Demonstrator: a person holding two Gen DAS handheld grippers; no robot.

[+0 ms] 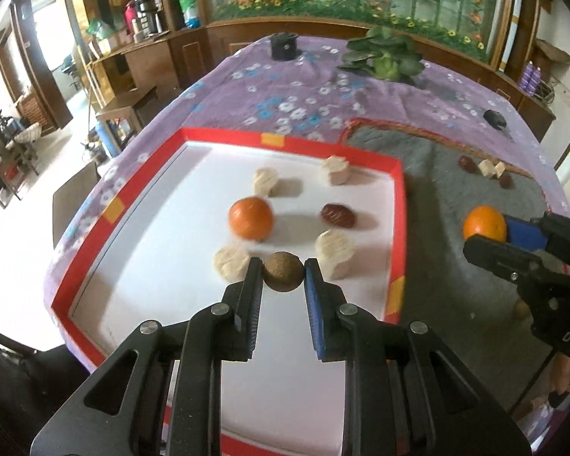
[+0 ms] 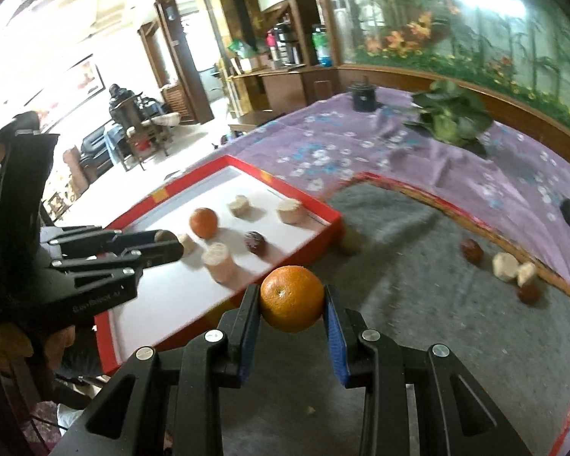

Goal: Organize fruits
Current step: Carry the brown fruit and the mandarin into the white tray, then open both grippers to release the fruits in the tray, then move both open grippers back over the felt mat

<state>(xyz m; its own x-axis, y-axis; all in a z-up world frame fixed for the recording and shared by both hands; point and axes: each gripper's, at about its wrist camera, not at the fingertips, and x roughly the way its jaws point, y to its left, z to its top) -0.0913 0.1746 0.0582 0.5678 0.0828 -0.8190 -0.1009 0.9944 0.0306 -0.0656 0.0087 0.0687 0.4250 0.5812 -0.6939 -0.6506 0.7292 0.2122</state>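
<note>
The left tongs (image 1: 284,266) are closed most of the way on a small round brown fruit with a rough, dull skin (image 1: 282,274), held at its widest part just above the near middle of the shallow red-rimmed box with a white floor (image 1: 395,205). Whether the fruit rests on the white floor or hangs a little over it cannot be told. The right tongs (image 2: 292,298) stand wider and grip a round orange with a pitted peel (image 2: 292,298) across its middle, over the grey felt mat (image 2: 418,304), just beside the box's right rim.

Already in the box are a smaller smooth orange fruit (image 1: 250,217), a wrinkled dark red date (image 1: 337,215) and four pale cream ridged chunks, one (image 1: 335,253) just right of the brown fruit. More dates and pale chunks (image 2: 504,265) lie near the far right edge of the mat, well apart from the box.

The orange looks firm, fairly heavy for its size and free to roll; a hold across its widest girth suits it, and it will likely need setting down gently on the slick white floor. The brown fruit seems light and hard, its rough skin giving the pads purchase. The dates look soft and perhaps sticky, better taken lightly across the short side. The pale chunks appear dry and maybe crumbly.
</note>
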